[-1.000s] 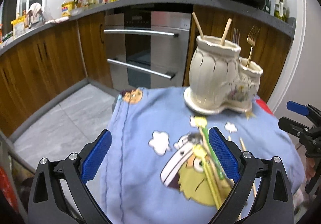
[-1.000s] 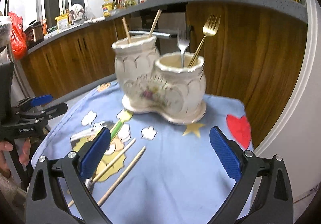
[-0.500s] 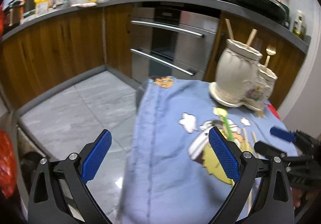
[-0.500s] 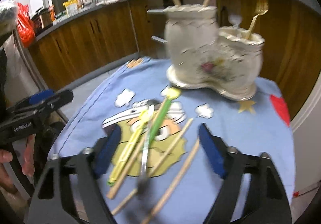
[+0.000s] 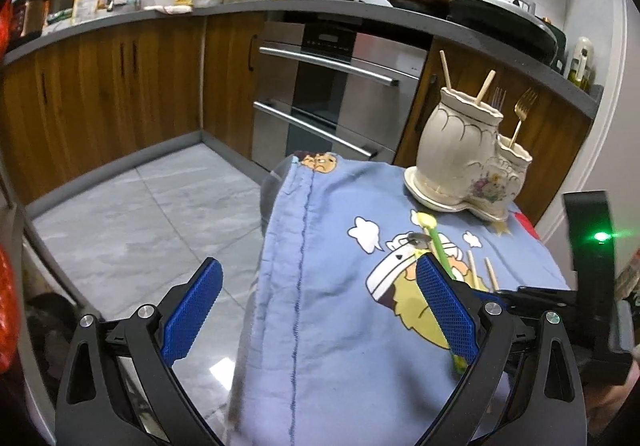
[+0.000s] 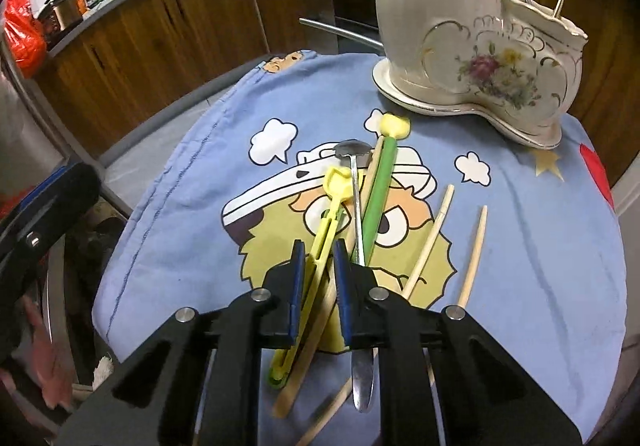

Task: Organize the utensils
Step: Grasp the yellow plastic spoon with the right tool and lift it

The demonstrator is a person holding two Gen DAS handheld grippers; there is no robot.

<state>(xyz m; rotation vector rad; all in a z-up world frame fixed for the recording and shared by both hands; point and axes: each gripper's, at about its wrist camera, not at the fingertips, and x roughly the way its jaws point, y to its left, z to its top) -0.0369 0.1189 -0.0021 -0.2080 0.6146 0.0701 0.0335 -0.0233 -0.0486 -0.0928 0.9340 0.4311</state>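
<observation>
I'm closing the right tool on the yellow utensil — next, lift toward the holder; left tool apart.

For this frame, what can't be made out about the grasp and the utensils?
- Right wrist view: the right gripper is closing around the yellow utensil; whether the pads press on it yet is unclear.
- Same view: the utensils' near ends are hidden under the gripper body.
- Left wrist view: most loose utensils are hidden behind the left gripper finger.
- Both views: the ceramic holder interior is hidden by its walls.
</observation>
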